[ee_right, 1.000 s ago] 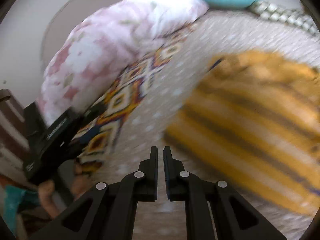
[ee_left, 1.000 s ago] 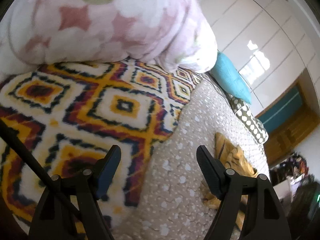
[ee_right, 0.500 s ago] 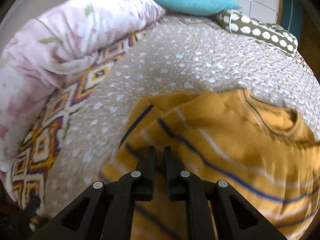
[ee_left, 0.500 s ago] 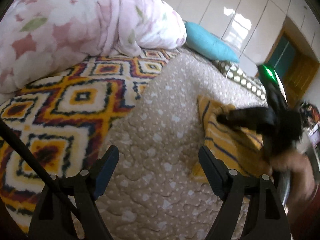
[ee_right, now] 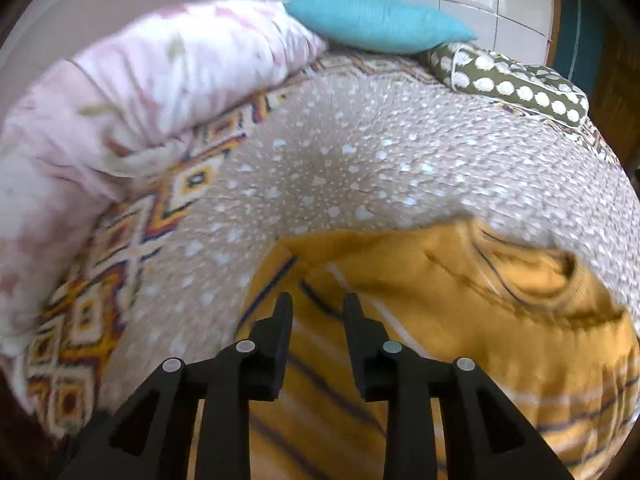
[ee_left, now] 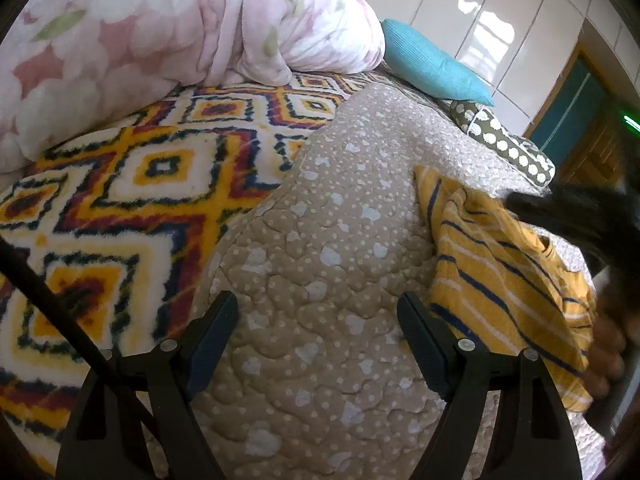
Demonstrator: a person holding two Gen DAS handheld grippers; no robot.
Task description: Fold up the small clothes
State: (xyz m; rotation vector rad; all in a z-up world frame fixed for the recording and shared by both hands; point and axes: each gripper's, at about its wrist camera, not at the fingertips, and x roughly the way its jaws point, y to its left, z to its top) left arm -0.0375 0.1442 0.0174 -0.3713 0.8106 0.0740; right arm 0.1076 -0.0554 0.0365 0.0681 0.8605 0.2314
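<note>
A small yellow striped shirt is seen lying crumpled on the beige dotted quilt that covers the bed, toward the right side of the left wrist view and in the lower half of the right wrist view. Its collar is turned toward the far right, and navy and white stripes run across it.

The left hand-held gripper is held over bare quilt with its jaws spread wide and nothing between them; its right finger stands just beside the shirt's near edge, and contact cannot be made out.

The right hand-held gripper is poised above the shirt's left part with its jaws opening; striped cloth is seen in the gap, but no fabric is pinched by the pads. In the left wrist view it appears only as a dark blur at the right edge, with fingers of the person's hand below it.

A patterned fleece blanket lies left of the quilt, a pink floral duvet is bunched behind it, and a teal cushion and a spotted olive pillow rest at the far edge
</note>
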